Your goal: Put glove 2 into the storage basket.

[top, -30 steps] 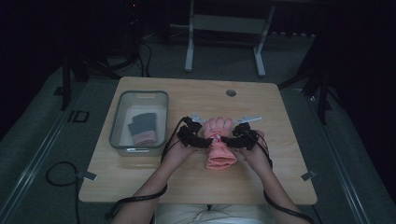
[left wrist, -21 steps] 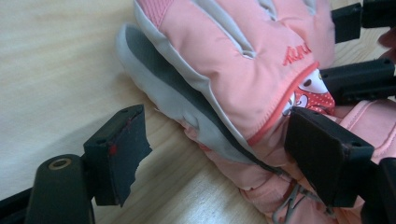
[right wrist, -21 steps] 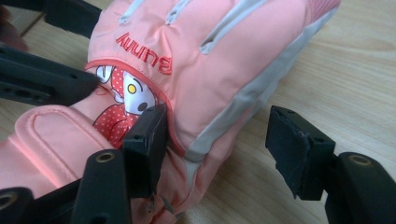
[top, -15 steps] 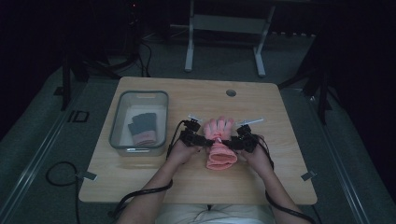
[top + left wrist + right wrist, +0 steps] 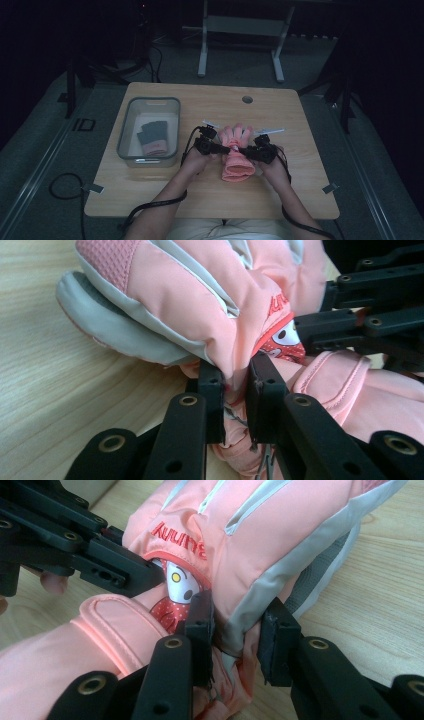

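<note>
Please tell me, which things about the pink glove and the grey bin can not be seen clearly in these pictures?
- Pink glove, high view: the printed picture and word are too small to read.
- Glove's fingertips, left claw view: cut off by the top edge.
- Glove's cuff end, right claw view: cut off by the left and bottom edges.
- Dark glove in the grey bin, high view: too dim and small to tell one glove or two.

The glove (image 5: 237, 152) lies on the worktop (image 5: 300, 190) between the two tools, left tool (image 5: 216, 148) at its left edge, right tool (image 5: 248, 153) at its right. Left of the left tool stands a bin (image 5: 126, 131) with gloves (image 5: 152, 137) in it.
</note>
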### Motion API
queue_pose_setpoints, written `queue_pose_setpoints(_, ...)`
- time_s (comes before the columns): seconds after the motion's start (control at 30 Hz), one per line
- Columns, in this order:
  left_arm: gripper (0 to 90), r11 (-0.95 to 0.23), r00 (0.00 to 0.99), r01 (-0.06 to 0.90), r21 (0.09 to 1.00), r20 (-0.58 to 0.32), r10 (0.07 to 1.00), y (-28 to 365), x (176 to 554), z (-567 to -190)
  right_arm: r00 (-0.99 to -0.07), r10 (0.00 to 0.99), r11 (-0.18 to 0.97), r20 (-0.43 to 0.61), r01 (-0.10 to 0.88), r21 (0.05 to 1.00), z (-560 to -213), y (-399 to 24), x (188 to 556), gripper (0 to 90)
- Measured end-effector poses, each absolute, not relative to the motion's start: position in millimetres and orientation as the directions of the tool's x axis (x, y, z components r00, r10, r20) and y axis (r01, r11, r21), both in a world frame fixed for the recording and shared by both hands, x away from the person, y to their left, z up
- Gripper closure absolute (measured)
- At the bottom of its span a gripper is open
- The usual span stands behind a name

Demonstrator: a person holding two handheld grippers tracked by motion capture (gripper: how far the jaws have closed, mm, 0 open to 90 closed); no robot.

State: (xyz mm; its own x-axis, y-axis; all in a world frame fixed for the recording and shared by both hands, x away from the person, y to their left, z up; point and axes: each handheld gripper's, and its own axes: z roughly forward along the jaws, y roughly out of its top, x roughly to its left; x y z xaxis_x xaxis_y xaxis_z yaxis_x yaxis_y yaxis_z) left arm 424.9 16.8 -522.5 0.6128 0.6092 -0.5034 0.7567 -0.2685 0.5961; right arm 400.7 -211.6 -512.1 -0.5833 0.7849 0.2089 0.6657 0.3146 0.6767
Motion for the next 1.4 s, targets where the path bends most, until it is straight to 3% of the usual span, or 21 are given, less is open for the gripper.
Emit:
queue_pose_setpoints(0.27,79.9,-0.260,0.645,0.723,0.641,-0.490,0.586,23.0,425.5,-497.8,-0.582,0.784,0.280,0.216,0.642,0.714,-497.5,-212.9,397.3,71.1)
queue_pose_setpoints(0.53,79.8,-0.258,0.674,0.681,0.686,-0.448,0.587,36.8,425.5,-462.1,-0.604,0.765,0.248,0.222,0.595,0.764,-461.4,-204.3,398.5,71.1)
queue_pose_setpoints(0.77,79.7,-0.266,0.681,0.644,0.717,-0.379,0.626,54.0,422.7,-434.1,-0.625,0.755,0.256,0.199,0.560,0.788,-436.3,-184.9,403.0,71.1)
queue_pose_setpoints(1.4,79.6,-0.245,0.635,0.638,0.730,-0.318,0.704,114.3,419.0,-396.8,-0.682,0.711,0.288,0.175,0.508,0.811,-403.1,-120.7,418.4,71.1)
